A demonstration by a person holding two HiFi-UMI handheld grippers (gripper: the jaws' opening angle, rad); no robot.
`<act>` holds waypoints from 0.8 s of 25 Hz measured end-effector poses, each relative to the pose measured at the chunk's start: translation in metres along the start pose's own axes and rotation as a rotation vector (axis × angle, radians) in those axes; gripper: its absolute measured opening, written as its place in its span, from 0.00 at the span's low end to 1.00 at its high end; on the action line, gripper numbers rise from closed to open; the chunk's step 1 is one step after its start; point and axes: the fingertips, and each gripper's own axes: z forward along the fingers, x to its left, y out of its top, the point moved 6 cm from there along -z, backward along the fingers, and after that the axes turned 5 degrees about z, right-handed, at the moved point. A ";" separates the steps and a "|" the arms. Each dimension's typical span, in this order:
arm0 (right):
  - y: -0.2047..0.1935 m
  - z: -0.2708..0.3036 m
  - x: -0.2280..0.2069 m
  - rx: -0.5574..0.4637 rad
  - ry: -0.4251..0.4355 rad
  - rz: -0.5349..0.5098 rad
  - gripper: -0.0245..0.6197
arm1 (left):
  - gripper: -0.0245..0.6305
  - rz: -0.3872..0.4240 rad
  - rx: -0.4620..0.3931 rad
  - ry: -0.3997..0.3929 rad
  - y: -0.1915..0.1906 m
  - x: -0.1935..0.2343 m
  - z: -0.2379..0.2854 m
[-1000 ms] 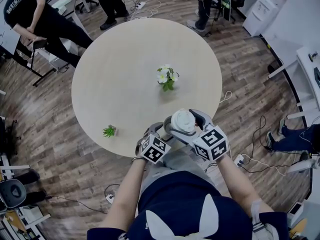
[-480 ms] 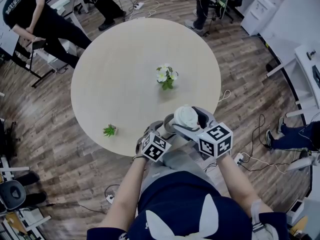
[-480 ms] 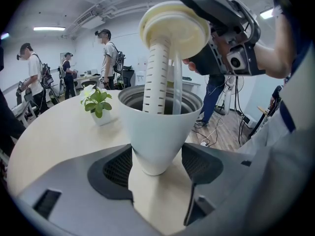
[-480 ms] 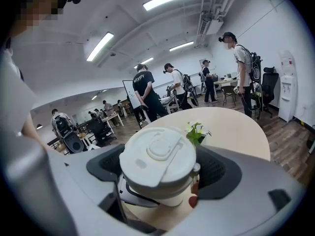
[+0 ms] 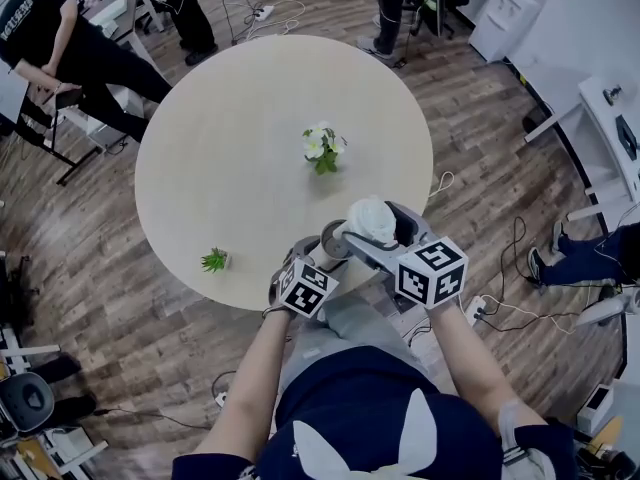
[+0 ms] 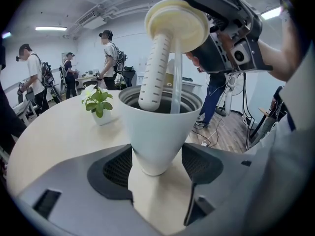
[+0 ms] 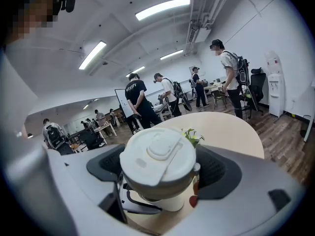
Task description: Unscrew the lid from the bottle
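White tapered bottle (image 6: 156,132) open, cream lid (image 6: 176,24) raised, perforated stem (image 6: 151,68) inside

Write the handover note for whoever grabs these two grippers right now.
Left gripper: shut on the white bottle, holding it upright at the near edge of the table.
Right gripper: shut on the lid, held tilted above the bottle's mouth.
Done: the lid is off the thread and raised.
Left: its perforated tube and straw reach down into the bottle. Lift the lid higher until both come clear, keeping the bottle steady.
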 end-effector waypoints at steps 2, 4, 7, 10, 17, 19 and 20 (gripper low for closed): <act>0.000 -0.004 0.001 -0.018 -0.006 0.012 0.74 | 0.53 -0.002 -0.005 0.003 0.001 0.000 0.000; 0.000 -0.006 0.001 -0.037 -0.014 0.018 0.74 | 0.53 -0.005 -0.009 0.003 0.002 -0.001 0.001; 0.000 -0.009 0.003 -0.066 -0.027 0.025 0.74 | 0.53 -0.009 -0.016 0.000 0.001 -0.001 0.001; 0.003 -0.010 0.003 -0.083 -0.038 0.035 0.74 | 0.53 -0.012 -0.019 -0.004 0.000 0.001 0.002; 0.010 -0.020 -0.002 -0.123 -0.049 0.051 0.74 | 0.53 -0.021 -0.024 -0.003 0.001 -0.001 0.002; 0.011 -0.022 -0.002 -0.132 -0.044 0.053 0.74 | 0.53 -0.030 -0.022 -0.002 0.000 -0.002 0.002; 0.012 -0.022 -0.002 -0.132 -0.041 0.055 0.74 | 0.53 -0.035 -0.019 -0.001 -0.001 -0.002 0.001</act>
